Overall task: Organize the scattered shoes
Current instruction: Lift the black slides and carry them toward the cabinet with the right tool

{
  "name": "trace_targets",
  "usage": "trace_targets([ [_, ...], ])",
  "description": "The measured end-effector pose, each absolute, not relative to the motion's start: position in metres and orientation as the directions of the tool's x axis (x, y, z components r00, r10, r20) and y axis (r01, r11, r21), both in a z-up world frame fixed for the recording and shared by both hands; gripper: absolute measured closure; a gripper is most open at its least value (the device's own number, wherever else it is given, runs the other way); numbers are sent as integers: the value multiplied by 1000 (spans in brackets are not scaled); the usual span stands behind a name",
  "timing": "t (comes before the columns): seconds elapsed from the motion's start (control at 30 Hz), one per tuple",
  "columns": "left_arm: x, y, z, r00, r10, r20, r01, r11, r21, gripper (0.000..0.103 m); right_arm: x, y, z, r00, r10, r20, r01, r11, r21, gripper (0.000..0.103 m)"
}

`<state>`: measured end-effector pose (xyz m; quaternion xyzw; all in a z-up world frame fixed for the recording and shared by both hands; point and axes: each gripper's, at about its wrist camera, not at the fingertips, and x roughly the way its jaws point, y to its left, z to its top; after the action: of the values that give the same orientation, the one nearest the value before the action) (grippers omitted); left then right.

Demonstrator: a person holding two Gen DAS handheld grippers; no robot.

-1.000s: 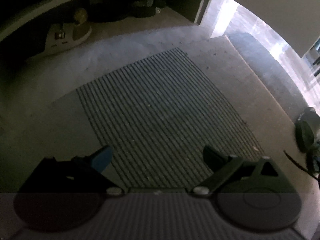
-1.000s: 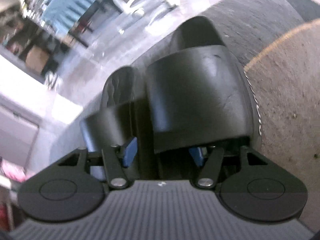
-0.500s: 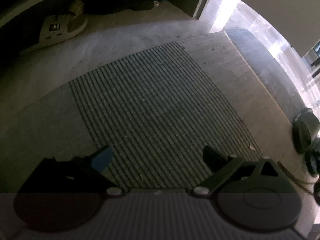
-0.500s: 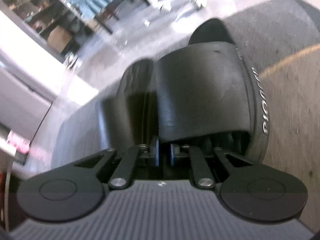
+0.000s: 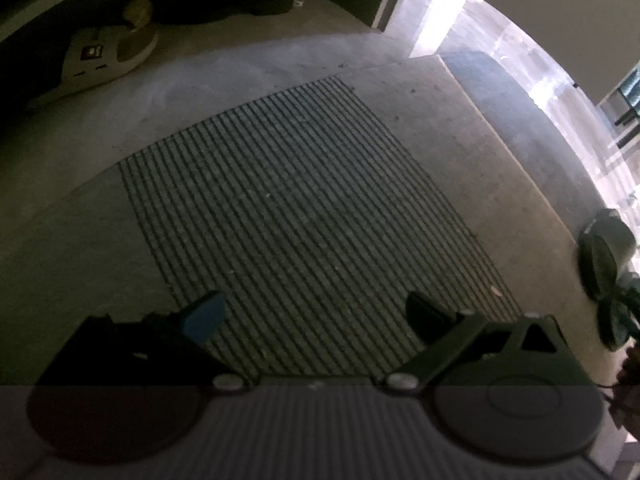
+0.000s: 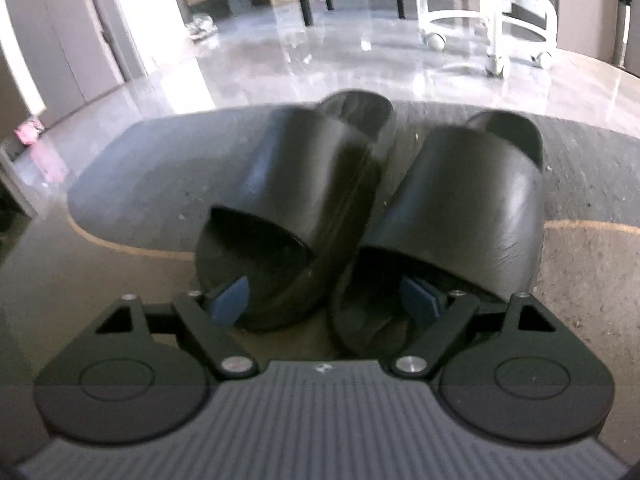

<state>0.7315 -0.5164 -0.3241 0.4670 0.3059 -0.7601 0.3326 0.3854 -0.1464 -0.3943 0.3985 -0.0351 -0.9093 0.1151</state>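
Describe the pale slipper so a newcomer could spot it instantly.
Start at the striped doormat in the left wrist view, then look past its far left corner to the dark recess. The pale slipper lies there, the only light-coloured shoe, with a small dark label on its strap.

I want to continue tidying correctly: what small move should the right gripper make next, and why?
Probably draw the right gripper straight back. Its fingers are opening and no longer pinch the two black slippers, which lie side by side at the mat's edge, though the left one leans on its neighbour.
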Motion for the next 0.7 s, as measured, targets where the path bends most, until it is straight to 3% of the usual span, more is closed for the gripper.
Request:
trace_targets([
  [0.1,734,-523,-313,-322,-321,-891,817,-569,-90,5,374,-156,-406,-696,-179,-696,126,-984,127,16],
  [0.3,736,-529,-309,-342,-317,-885,841,-523,-137,5,362,-183,-425,-761,52,-647,-109,-993,48,14],
  [0.5,745,-524,-309,-345,-309,-887,829,-544,-133,5,352,-184,-428,-770,85,-632,-103,-995,-7,13],
  [0.53,749,-525,-309,-338,-310,-889,834,-536,-130,5,351,-183,-427,-771,79,-631,-89,-996,-16,16],
  [0.57,752,-527,-308,-335,-315,-888,840,-526,-130,5,349,-182,-425,-774,72,-629,-68,-997,-31,28],
  [0.63,757,-529,-307,-333,-321,-887,848,-513,-132,5,349,-183,-421,-782,62,-620,-26,-997,-67,42],
  [0.7,761,-532,-305,-335,-327,-884,853,-504,-137,5,343,-185,-413,-790,43,-611,33,-993,-113,50],
])
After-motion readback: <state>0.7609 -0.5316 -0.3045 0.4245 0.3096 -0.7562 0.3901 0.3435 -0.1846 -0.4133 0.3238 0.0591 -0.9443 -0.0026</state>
